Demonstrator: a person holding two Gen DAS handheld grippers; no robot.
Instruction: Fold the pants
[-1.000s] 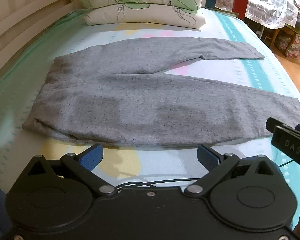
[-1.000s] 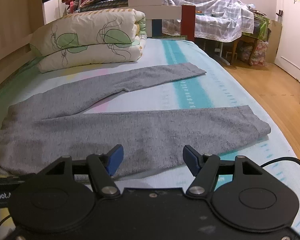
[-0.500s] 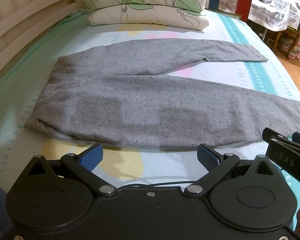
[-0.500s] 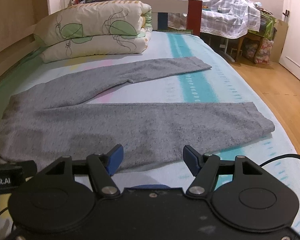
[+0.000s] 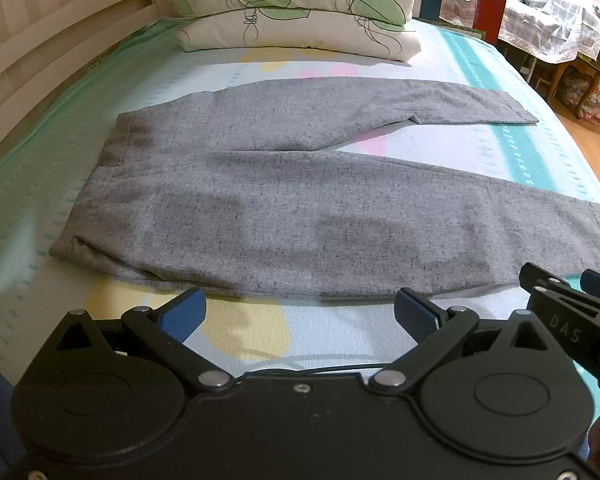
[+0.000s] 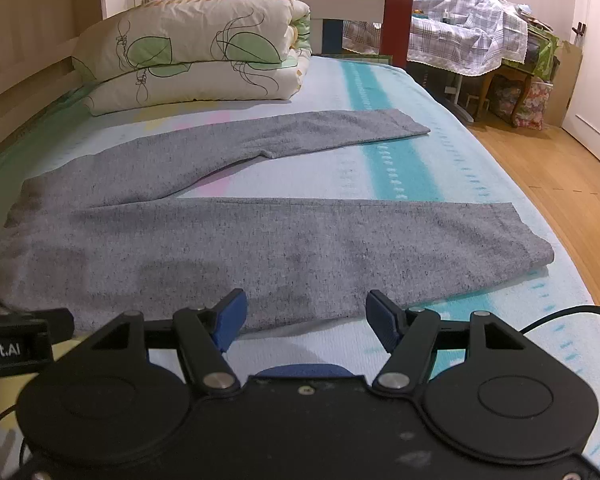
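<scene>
Grey pants (image 5: 284,208) lie flat on the bed, waistband at the left, both legs spread apart and running to the right. They also show in the right wrist view (image 6: 228,248). My left gripper (image 5: 298,312) is open and empty, just short of the near leg's front edge. My right gripper (image 6: 303,318) is open and empty, at the front edge of the near leg towards its cuff. The right gripper shows at the right edge of the left wrist view (image 5: 572,308). The left gripper's body pokes in at the left of the right wrist view (image 6: 16,340).
A folded quilt with green leaf print (image 5: 292,8) lies at the head of the bed. A wooden bed rail (image 5: 40,52) runs along the left. The bed's right edge drops to a wooden floor (image 6: 560,184). A table draped in plaid cloth (image 6: 452,36) stands beyond.
Both grippers have moved slightly forward toward the near pant leg. The pants have not moved. Both jaws stay open.
</scene>
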